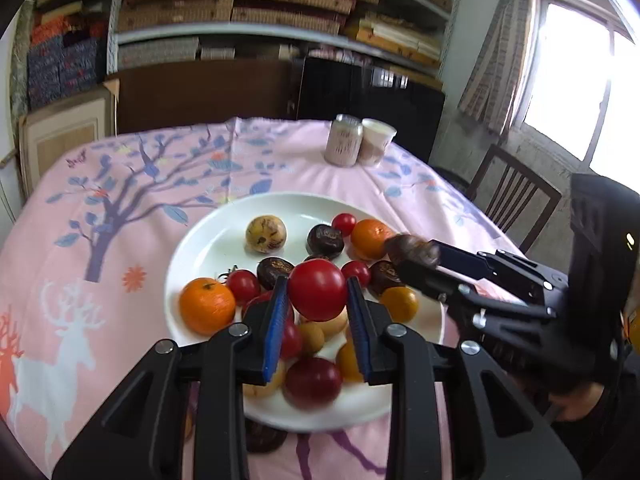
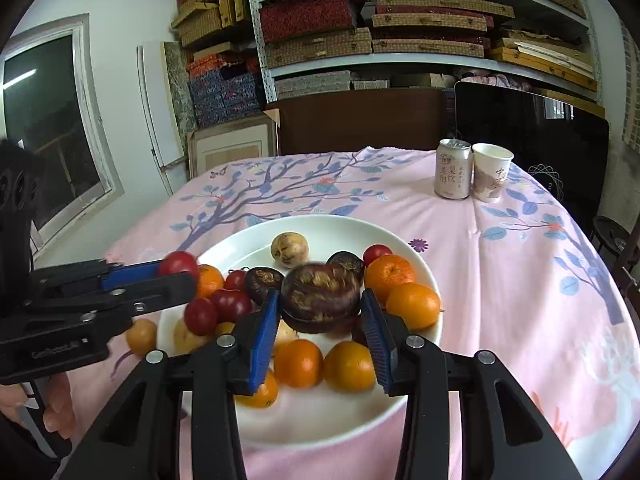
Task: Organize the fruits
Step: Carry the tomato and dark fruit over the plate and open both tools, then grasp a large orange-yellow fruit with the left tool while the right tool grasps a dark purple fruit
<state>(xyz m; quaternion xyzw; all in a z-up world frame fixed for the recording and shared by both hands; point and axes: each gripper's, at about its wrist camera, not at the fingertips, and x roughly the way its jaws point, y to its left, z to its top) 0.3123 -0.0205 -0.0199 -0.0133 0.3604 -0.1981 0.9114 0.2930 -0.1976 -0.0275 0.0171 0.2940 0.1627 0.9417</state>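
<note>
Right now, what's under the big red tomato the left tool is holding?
Under the red tomato the white plate holds a pale yellow fruit and another tomato. The left tool hides the rest.

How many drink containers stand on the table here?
2: a can and a paper cup, side by side at the table's far right, beyond the white plate. None looks hidden.

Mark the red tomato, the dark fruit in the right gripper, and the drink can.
red tomato (image 1: 317, 289), left wrist view, centre of its skin.
dark fruit (image 2: 320, 292), right wrist view, middle of its front face.
drink can (image 2: 452, 174), right wrist view, printed side wall.
</note>
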